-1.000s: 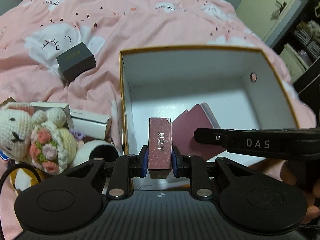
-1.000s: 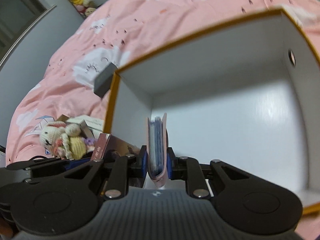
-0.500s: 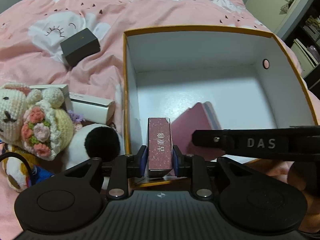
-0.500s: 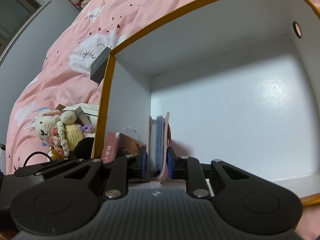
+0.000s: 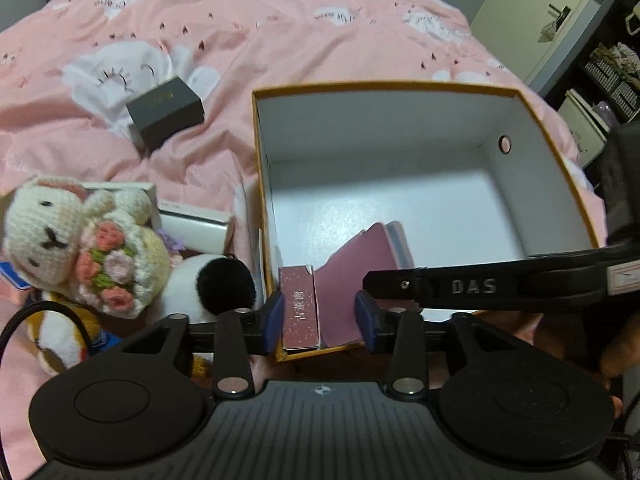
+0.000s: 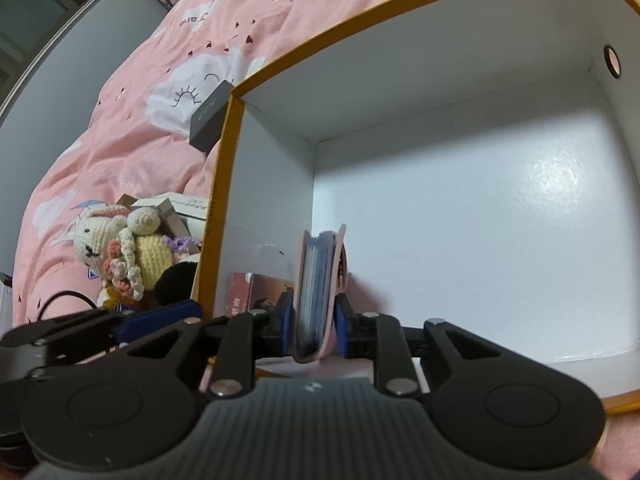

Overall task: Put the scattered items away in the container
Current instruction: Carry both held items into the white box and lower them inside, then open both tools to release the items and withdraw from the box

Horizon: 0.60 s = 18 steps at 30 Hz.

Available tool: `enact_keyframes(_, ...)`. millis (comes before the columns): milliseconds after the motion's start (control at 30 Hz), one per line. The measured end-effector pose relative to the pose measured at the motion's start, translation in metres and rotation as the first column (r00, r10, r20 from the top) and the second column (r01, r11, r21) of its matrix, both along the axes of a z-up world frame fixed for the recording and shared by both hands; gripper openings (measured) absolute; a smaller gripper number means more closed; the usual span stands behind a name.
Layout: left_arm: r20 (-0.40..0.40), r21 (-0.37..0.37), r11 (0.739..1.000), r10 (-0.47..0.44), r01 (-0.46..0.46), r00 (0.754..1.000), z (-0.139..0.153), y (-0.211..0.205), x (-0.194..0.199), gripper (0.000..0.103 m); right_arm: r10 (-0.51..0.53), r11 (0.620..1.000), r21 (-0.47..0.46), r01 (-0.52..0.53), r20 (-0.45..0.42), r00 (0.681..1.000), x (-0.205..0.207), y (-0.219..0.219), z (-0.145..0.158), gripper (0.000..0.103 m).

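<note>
My left gripper is opening over the near left corner of the box. The small pink carton is between its jaws but no longer pinched: there is a clear gap on its right side, and it seems to rest in the corner, tucked against the wall so it takes little room. My right gripper is clamped narrow on the pink card wallet, held on edge just right of the carton with its far end near the floor, probably so it can be laid down beside it. The box is otherwise empty. Outside, to the left, the dark box, the white carton and the crochet bunny lie on the pink bedspread, not yet tidied.
</note>
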<state>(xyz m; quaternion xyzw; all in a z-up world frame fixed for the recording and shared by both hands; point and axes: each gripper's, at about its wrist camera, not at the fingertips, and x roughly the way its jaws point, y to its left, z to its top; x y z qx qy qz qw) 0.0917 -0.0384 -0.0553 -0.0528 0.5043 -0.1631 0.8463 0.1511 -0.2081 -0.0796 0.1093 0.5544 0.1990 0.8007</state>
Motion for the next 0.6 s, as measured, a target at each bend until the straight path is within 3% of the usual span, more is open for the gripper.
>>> enact_keyframes(133, 0.027, 0.019, 0.999, 0.025, -0.026, 0.999, 0.006, 0.01, -0.005, 0.049, 0.025, 1.0, -0.01, -0.025, -0.001, 1.0, 0.0, 0.009, 0.0, 0.028)
enact_keyframes(400, -0.007, 0.026, 0.992, 0.124, -0.123, 0.992, 0.0, 0.033, -0.004, 0.049, 0.082, 0.997, -0.015, -0.082, -0.015, 0.997, -0.001, 0.025, -0.003, 0.032)
enact_keyframes(600, -0.015, 0.022, 0.99, 0.138, -0.137, 0.99, -0.005, 0.039, -0.002, 0.048, 0.133, 0.991, 0.03, -0.131, -0.057, 0.99, -0.001, 0.033, -0.006, 0.037)
